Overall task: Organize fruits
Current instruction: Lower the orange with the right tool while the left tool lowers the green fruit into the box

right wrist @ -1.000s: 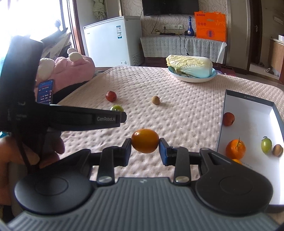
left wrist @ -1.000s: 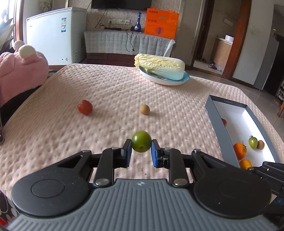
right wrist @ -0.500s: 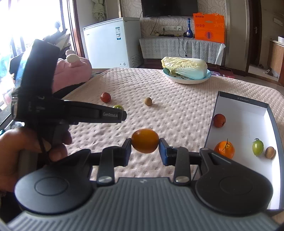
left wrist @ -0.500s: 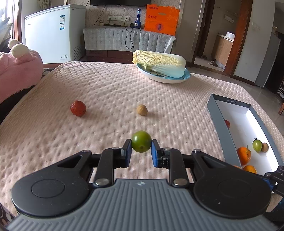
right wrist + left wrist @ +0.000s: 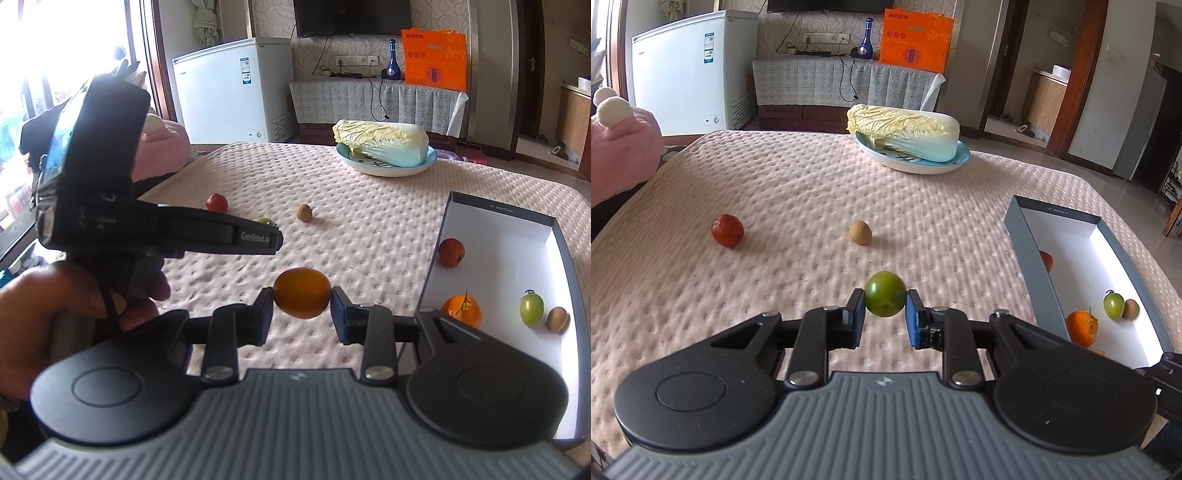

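The left gripper [image 5: 885,319] clamps a green fruit [image 5: 885,299]; the right gripper [image 5: 302,308] pinches an orange fruit [image 5: 302,292]. Both hang above the cloth. Four fruits lie in the box [image 5: 491,225]; a red fruit [image 5: 727,230] and a brown fruit [image 5: 860,232] remain out. The box's near end is cut off.

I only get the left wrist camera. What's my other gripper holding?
Observer: The right gripper is shut on an orange fruit.
Child: Is it over the box yet?
Observer: No. In the right wrist view it shows against the pink cloth, with the box off to its right.
Child: What's the red thing half hidden behind the box wall?
Observer: A whole red fruit, lying inside near the left wall, apart from the other fruits.
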The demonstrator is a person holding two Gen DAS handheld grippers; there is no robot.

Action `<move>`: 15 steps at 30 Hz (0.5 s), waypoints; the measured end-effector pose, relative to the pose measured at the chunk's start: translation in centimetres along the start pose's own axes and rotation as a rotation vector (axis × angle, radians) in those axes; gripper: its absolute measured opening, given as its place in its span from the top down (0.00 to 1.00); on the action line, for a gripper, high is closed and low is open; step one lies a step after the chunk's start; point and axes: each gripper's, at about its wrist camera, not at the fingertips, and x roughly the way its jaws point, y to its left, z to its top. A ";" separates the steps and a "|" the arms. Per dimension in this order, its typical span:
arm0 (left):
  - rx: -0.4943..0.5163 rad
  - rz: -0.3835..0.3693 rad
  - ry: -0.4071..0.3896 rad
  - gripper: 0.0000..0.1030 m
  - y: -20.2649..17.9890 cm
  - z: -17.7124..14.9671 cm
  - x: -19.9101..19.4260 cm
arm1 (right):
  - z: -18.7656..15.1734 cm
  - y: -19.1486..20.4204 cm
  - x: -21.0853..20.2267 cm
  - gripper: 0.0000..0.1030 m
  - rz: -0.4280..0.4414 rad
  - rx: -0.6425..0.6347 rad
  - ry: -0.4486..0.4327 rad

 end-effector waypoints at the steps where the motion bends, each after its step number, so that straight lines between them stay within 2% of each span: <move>1: 0.005 -0.001 -0.002 0.74 -0.2 0.0 0.0 | 0.0 -0.1 -0.1 0.65 -0.002 0.002 -0.002; 15: 0.049 -0.041 -0.017 0.74 -2.9 0.1 -0.1 | -0.4 -2.2 -1.7 0.65 -0.043 0.036 -0.028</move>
